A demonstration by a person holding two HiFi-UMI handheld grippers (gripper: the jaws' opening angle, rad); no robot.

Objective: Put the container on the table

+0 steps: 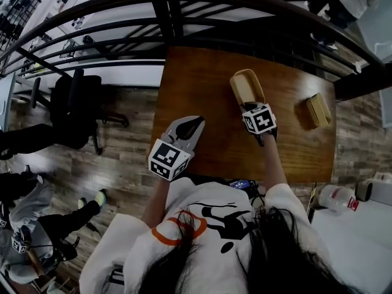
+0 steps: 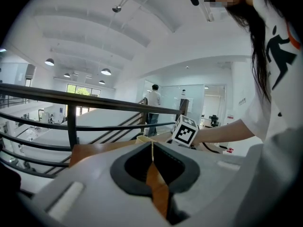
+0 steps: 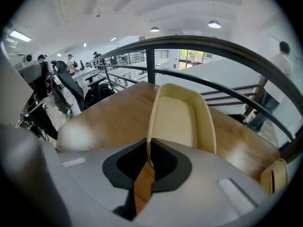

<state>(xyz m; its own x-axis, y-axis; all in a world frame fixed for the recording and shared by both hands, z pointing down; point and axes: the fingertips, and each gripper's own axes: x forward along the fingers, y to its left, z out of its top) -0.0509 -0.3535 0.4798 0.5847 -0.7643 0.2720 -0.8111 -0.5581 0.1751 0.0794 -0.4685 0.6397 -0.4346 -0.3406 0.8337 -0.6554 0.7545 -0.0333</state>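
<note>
A cream oblong container (image 1: 246,86) is over the middle of the brown wooden table (image 1: 202,84), its open side up. My right gripper (image 1: 250,106) is shut on its near rim. In the right gripper view the thin rim of the container (image 3: 177,119) runs down between the jaws of the right gripper (image 3: 149,152). Whether the container rests on the table I cannot tell. My left gripper (image 1: 195,122) hovers at the table's near left part, shut with nothing in it. In the left gripper view the left gripper (image 2: 152,150) has its jaws meeting in a line.
A tan block (image 1: 318,110) lies at the table's right end, also visible as the tan block (image 3: 274,176) in the right gripper view. A dark railing (image 1: 184,23) curves behind the table. An office chair (image 1: 76,106) stands to the left, and a white bottle (image 1: 337,198) to the right.
</note>
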